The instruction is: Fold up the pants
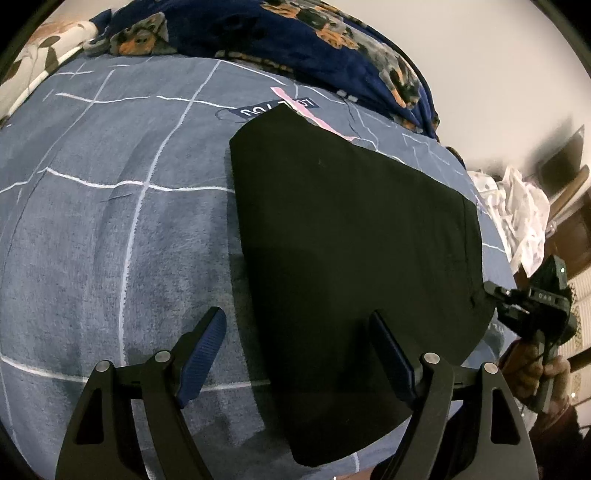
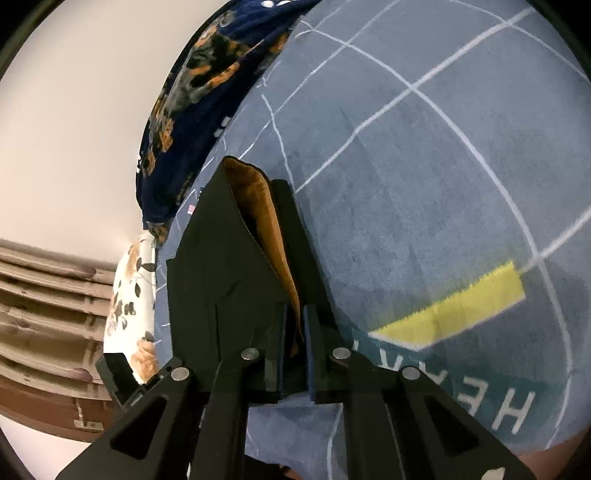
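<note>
The black pants (image 1: 351,229) lie folded flat on the blue checked bedsheet (image 1: 92,221). My left gripper (image 1: 297,334) is open above their near left edge, one finger over the sheet and one over the cloth, holding nothing. My right gripper (image 2: 294,332) is shut on the pants' edge (image 2: 229,266), lifting it so a brown inner lining (image 2: 258,206) shows. It also shows in the left wrist view (image 1: 495,291) at the pants' right edge, held by a hand.
A dark blue floral blanket (image 1: 295,33) is bunched along the far side of the bed. A white floral pillow (image 2: 129,295) lies at one end. A white patterned cloth (image 1: 517,214) and wooden furniture (image 1: 576,221) stand beyond the bed's right edge.
</note>
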Motion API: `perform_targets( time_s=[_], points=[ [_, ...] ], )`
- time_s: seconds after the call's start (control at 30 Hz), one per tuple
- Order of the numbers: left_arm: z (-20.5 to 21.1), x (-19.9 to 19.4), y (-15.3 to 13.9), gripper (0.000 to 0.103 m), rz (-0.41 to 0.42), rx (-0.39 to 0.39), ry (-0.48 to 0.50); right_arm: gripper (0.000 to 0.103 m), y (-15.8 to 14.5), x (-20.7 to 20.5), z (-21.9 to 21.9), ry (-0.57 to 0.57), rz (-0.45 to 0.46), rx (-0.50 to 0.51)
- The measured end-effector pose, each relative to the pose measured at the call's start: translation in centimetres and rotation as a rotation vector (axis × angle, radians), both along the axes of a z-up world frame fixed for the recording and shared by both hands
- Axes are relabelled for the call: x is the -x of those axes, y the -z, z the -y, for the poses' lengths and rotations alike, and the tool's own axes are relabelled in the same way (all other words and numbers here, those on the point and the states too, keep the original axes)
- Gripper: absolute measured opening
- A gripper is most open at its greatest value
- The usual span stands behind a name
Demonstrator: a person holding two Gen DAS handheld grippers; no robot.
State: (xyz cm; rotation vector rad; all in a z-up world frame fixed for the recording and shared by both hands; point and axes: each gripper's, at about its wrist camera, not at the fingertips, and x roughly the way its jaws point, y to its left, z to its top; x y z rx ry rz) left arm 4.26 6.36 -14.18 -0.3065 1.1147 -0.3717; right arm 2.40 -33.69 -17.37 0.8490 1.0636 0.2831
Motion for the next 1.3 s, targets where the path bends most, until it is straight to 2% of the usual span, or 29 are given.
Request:
perform_targets(
  time_s=[0.1,0.13,0.17,0.2,0.23,0.37,0.63,0.73,0.8,0.93,1.03,1.07,1.13,1.17,1.2,1.3],
  points=[
    [-0.2,-0.1,-0.1,0.08,-0.009,0.012,-0.004,0.02,-0.9,-0.4,-0.2,-0.005,0.015,0.059],
    [-0.2,-0.2,-0.1,0.08,-0.012,0.017,-0.006,0.032,-1.1,-0.6,-0.2,-0.008,0.015,0.084],
    [-0.3,-0.3,-0.1,0.08,-0.015,0.022,-0.01,0.049,-1.2,-0.9,-0.3,-0.015,0.012,0.112],
    [-0.5,-0.4,-0.1,0.08,-0.018,0.029,-0.015,0.056,-1.3,-1.2,-0.3,-0.023,0.014,0.127],
    [-0.7,-0.4,-0.1,0.08,-0.02,0.035,-0.019,0.06,-1.2,-1.5,-0.4,-0.042,0.018,0.125],
    [-1.2,-0.6,0.0,0.08,-0.025,0.056,-0.026,0.064,-0.5,-2.7,-1.1,-0.103,0.02,0.126],
    [-1.3,-1.3,0.1,0.08,0.01,0.06,0.047,0.063,0.2,-6.1,-3.8,-0.315,0.068,0.042],
    [-1.1,-2.2,0.2,0.08,0.02,0.1,0.087,0.061,0.3,-6.3,-3.9,-0.357,0.098,0.027],
    [-0.7,-2.9,0.4,0.08,0.011,0.149,0.131,0.058,0.4,-6.0,-3.8,-0.384,0.119,0.034],
    [0.9,-4.4,0.5,0.081,0.02,0.194,0.222,0.04,1.3,-6.2,-2.4,-0.413,0.129,-0.012],
    [1.8,-5.1,0.5,0.081,0.019,0.207,0.239,0.04,1.2,-6.6,-2.5,-0.425,0.098,-0.012],
    [2.2,-5.1,0.4,0.08,0.034,0.178,0.244,0.042,1.1,-6.8,-2.5,-0.429,0.092,-0.01],
    [3.4,-4.5,0.2,0.061,0.082,0.048,0.246,0.042,1.0,-7.0,-2.8,-0.422,0.089,0.0],
    [4.2,-4.1,0.0,0.057,0.112,-0.031,0.247,0.043,0.8,-7.0,-3.1,-0.419,0.096,0.019],
    [4.4,-3.9,-0.1,0.05,0.118,-0.049,0.245,0.043,0.7,-6.8,-3.4,-0.419,0.106,0.043],
    [4.3,-3.7,-0.3,0.039,0.12,-0.068,0.213,0.041,0.2,-6.7,-4.5,-0.414,0.131,0.113]
  ],
)
